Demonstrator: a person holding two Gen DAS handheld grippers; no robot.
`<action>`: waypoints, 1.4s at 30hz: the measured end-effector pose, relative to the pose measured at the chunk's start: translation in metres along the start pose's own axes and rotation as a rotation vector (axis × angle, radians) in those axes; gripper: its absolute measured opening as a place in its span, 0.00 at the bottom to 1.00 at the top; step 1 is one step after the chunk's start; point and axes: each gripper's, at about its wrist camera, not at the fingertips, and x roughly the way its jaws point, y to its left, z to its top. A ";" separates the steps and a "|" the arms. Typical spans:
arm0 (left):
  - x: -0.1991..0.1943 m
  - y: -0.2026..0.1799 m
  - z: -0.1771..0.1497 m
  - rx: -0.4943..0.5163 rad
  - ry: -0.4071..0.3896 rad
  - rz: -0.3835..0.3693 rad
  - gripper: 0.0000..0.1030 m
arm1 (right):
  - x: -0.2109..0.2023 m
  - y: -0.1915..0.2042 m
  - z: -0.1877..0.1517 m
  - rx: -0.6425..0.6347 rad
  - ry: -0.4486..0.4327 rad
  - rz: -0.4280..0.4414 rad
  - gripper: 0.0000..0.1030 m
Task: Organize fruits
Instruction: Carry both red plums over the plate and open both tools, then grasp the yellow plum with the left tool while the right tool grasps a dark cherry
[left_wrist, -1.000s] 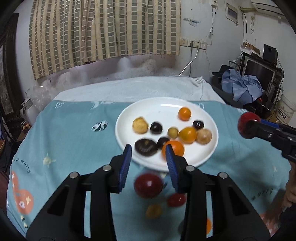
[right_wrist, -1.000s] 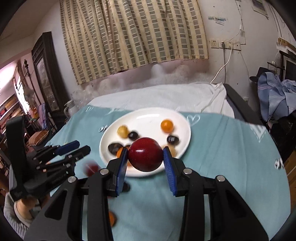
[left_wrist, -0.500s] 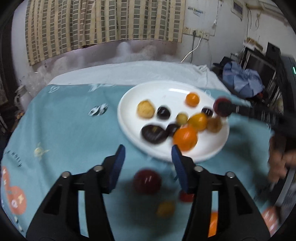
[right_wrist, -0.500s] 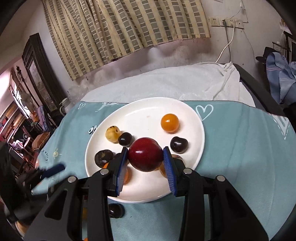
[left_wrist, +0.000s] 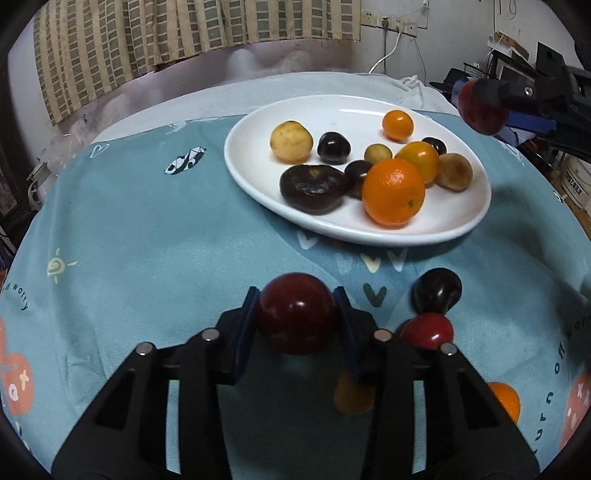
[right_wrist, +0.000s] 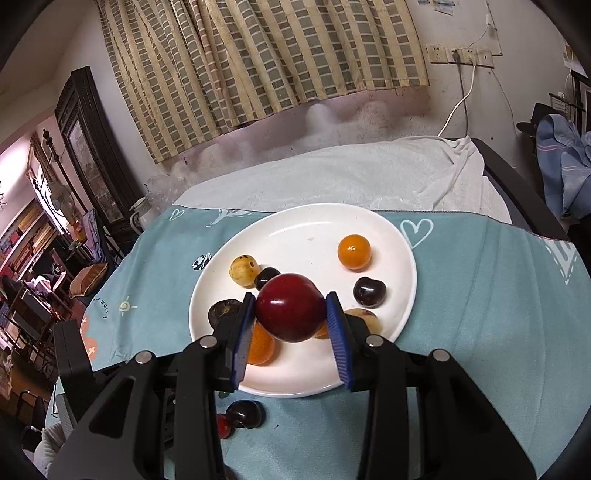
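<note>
Left gripper (left_wrist: 297, 320): lower centre of the left wrist view, jaws closing, both blue pads (left_wrist: 246, 325) against the sides of a dark red plum (left_wrist: 297, 317) on the teal cloth (left_wrist: 147, 236).
Right gripper (right_wrist: 290, 314): centre of the right wrist view, jaws narrowed and clamped on a second red plum (right_wrist: 290, 312), held above the near half of the white plate (right_wrist: 306, 229); same gripper and plum also seen at the upper right edge of the left wrist view.
Plate contents, left wrist view, upper centre-right: large orange (left_wrist: 393, 196) nearest, flat dark fruit (left_wrist: 312, 189) touching its left, pale yellow fruit (left_wrist: 291, 141), dark cherry (left_wrist: 334, 147), small orange (left_wrist: 398, 124) toward the far rim, brownish fruit (left_wrist: 453, 171) at the right.
Loose fruit on cloth, lower right of the left wrist view: dark cherry (left_wrist: 437, 291) touching a small red fruit (left_wrist: 427, 329); blurred yellow fruit (left_wrist: 352, 396) partly hidden behind the right finger; orange fruit (left_wrist: 504, 400) near the frame's lower right.
White towel (right_wrist: 351, 177): upper centre, beyond the plate.
</note>
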 end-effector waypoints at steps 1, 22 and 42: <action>0.000 0.000 0.000 0.001 -0.002 -0.002 0.39 | 0.001 0.000 0.000 0.001 0.001 -0.001 0.38; 0.027 -0.027 0.104 -0.070 -0.103 -0.033 0.58 | 0.047 -0.033 0.023 0.076 0.014 -0.010 0.55; -0.056 -0.007 -0.023 -0.023 -0.098 0.065 0.71 | -0.091 0.001 -0.053 0.026 -0.113 0.080 0.60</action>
